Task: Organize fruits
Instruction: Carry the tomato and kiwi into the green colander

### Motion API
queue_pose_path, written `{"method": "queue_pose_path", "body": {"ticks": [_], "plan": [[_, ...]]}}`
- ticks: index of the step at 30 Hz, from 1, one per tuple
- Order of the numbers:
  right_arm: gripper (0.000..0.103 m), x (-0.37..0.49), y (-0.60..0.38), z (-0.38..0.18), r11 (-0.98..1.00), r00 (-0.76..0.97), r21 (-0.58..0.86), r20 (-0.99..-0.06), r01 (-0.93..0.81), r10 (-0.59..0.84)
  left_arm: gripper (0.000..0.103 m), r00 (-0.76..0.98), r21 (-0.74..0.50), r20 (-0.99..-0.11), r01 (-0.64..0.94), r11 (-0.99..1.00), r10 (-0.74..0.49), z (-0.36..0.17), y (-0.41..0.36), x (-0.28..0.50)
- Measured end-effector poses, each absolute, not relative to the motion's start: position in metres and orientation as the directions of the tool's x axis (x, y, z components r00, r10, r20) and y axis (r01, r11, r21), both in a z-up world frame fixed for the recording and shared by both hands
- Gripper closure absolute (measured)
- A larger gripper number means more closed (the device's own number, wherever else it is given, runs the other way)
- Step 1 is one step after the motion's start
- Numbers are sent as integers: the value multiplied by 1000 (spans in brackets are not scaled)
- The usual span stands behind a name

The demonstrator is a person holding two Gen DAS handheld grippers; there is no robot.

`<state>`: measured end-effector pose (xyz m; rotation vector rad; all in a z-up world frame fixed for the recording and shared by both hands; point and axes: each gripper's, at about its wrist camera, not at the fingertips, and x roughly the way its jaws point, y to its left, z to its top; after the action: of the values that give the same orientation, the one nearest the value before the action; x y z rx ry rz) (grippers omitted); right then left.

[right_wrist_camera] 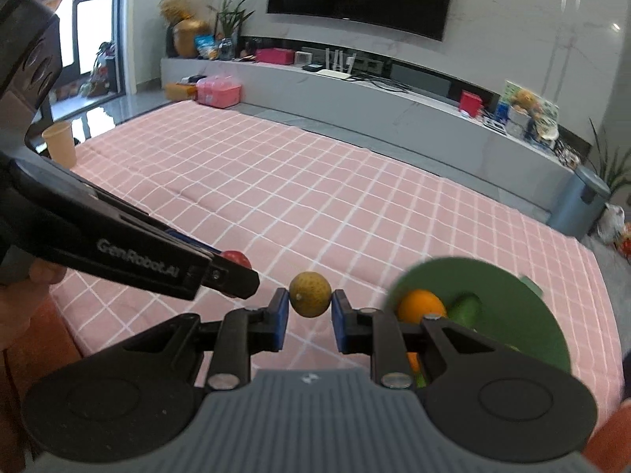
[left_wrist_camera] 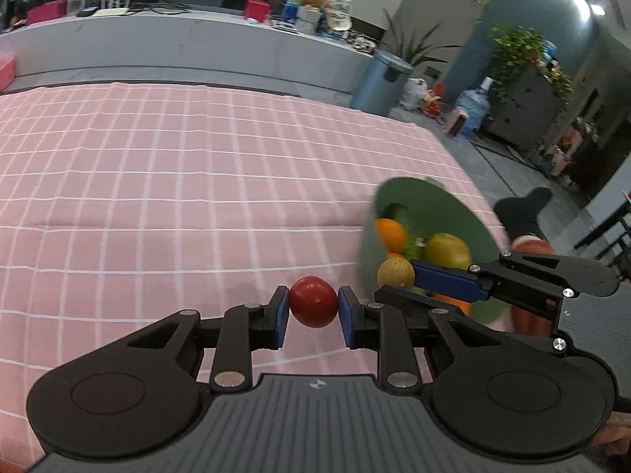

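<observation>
My left gripper [left_wrist_camera: 313, 309] is shut on a red round fruit [left_wrist_camera: 313, 301], held above the pink checked cloth [left_wrist_camera: 177, 181]. My right gripper [right_wrist_camera: 309, 307] is shut on a yellow-brown round fruit [right_wrist_camera: 310, 293]; it also shows in the left wrist view [left_wrist_camera: 395, 273], next to the green plate. The green plate [left_wrist_camera: 441, 205] holds an orange [left_wrist_camera: 389, 232], a yellow-green fruit [left_wrist_camera: 447, 250] and a dark green one [left_wrist_camera: 398, 213]. In the right wrist view the plate [right_wrist_camera: 508, 299] lies to the right, with the orange [right_wrist_camera: 420, 305] and a green fruit [right_wrist_camera: 465, 309]. The red fruit [right_wrist_camera: 236, 258] shows at the left gripper's tip.
A paper cup [right_wrist_camera: 60, 146] stands at the cloth's far left corner. A pink box [right_wrist_camera: 218, 90] sits beyond the far edge. A grey bin [left_wrist_camera: 380, 79] stands on the floor past the table. A long grey counter runs behind.
</observation>
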<state>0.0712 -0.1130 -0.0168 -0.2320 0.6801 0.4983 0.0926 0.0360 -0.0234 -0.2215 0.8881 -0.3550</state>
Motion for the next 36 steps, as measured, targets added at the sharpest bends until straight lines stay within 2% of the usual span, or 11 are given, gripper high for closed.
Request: {"method": "queue_pose_path", "body": {"ticks": [11, 16, 22, 29, 36], "plan": [[84, 64, -198, -14, 916, 682, 47, -652, -399, 330, 74, 543, -311, -707, 338, 888, -454, -17, -29, 94], [84, 66, -236, -21, 940, 687, 36, -673, -339, 273, 74, 518, -297, -717, 378, 877, -466, -21, -53, 104], [84, 81, -265, -33, 949, 654, 89, -705, -302, 274, 74, 487, -261, -738, 435, 862, -468, -30, -76, 121], [84, 106, -257, -40, 924, 630, 64, -714, -377, 306, 73, 484, -178, -754, 498, 848, -443, -37, -101, 142], [84, 153, -242, -48, 870, 596, -3, -730, -493, 336, 74, 518, -127, -758, 479, 869, -397, -35, -97, 161]]}}
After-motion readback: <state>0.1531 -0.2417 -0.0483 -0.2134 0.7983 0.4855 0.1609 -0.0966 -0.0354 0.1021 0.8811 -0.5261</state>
